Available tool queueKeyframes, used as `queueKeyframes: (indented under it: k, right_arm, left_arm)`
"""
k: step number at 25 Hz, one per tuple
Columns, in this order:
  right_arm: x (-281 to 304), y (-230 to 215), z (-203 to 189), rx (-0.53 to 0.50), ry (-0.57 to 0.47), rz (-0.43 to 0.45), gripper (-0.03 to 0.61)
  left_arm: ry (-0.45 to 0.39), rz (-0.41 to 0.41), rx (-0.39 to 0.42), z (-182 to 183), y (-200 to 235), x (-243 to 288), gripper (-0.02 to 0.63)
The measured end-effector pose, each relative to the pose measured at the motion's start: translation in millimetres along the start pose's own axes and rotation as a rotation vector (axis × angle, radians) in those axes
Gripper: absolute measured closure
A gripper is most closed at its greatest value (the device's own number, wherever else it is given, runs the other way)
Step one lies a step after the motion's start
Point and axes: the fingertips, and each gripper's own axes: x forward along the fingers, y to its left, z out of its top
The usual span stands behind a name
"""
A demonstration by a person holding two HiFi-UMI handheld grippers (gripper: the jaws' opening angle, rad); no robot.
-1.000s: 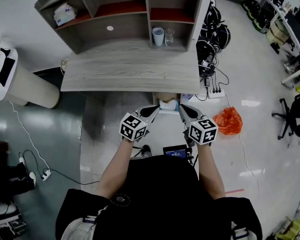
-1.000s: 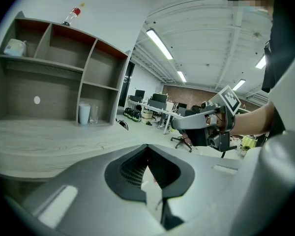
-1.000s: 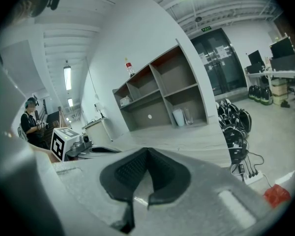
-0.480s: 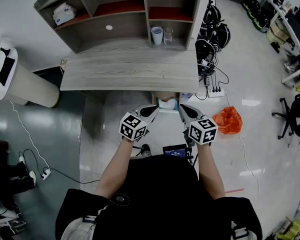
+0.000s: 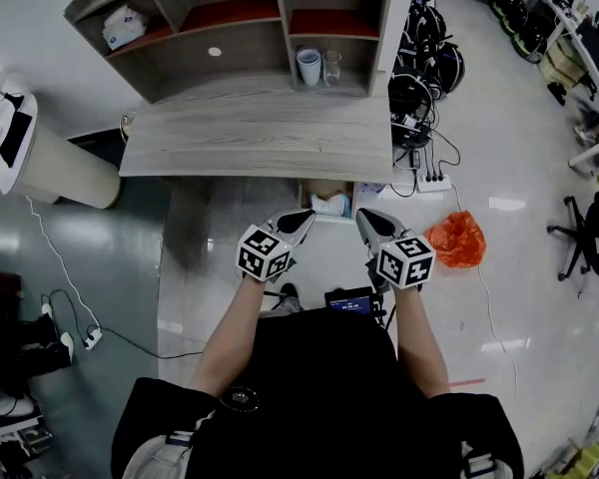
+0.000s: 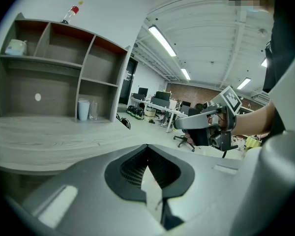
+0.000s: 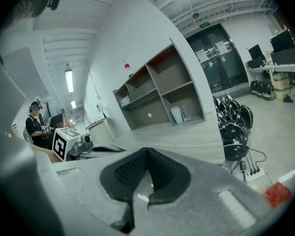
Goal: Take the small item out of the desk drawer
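Note:
The drawer point(image 5: 313, 190) juts out a little from under the grey wooden desk point(image 5: 250, 143). A small white and pale blue item point(image 5: 331, 205) lies in it. My left gripper point(image 5: 307, 217) hovers just left of the drawer's front, shut and empty. My right gripper point(image 5: 362, 216) hangs just right of it, also shut with nothing held. In the left gripper view the left gripper point(image 6: 147, 146) has its pads together, and the right gripper point(image 6: 211, 124) shows beyond. In the right gripper view the right gripper point(image 7: 148, 152) is pressed together too, with the left gripper's marker cube point(image 7: 64, 142) at left.
A hutch of shelves stands on the desk, holding a white cup point(image 5: 307, 66), a glass point(image 5: 331, 66) and a tissue pack point(image 5: 123, 26). An orange bag point(image 5: 456, 239) and a power strip point(image 5: 429, 180) lie on the floor at right. A beige bin point(image 5: 60, 173) stands at left.
Both grippers stay where they were, shut. The head view has shifted slightly, nothing else moved.

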Motion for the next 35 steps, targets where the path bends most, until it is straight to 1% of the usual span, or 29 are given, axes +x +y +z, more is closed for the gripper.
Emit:
queueKeyframes:
  k: [6, 9, 12, 17, 24, 35]
  right_arm:
    - [-11, -24, -1, 0.005, 0.014, 0.022, 0.58]
    - [-13, -32, -3, -0.003, 0.027, 0.042, 0.58]
    - [-8, -38, -3, -0.007, 0.038, 0.056, 0.58]
    - [0, -43, -10, -0.008, 0.058, 0.069, 0.58]
    - [23, -57, -16, 0.007, 0.074, 0.055, 0.58]
    - [59, -76, -37, 0.024, 0.097, 0.037, 0.58]
  left_arm:
    - [0.021, 0.039, -0.002, -2, -5, 14, 0.612]
    - [0.047, 0.056, 0.017, -5, -5, 19, 0.612]
    - [0.087, 0.054, 0.052, -8, -1, 24, 0.612]
    - [0.161, 0.025, 0.1, -18, 7, 36, 0.612]
    - [0.294, -0.024, 0.154, -44, 32, 64, 0.612]
    - [0.52, -0.111, 0.323, -106, 72, 113, 0.612]
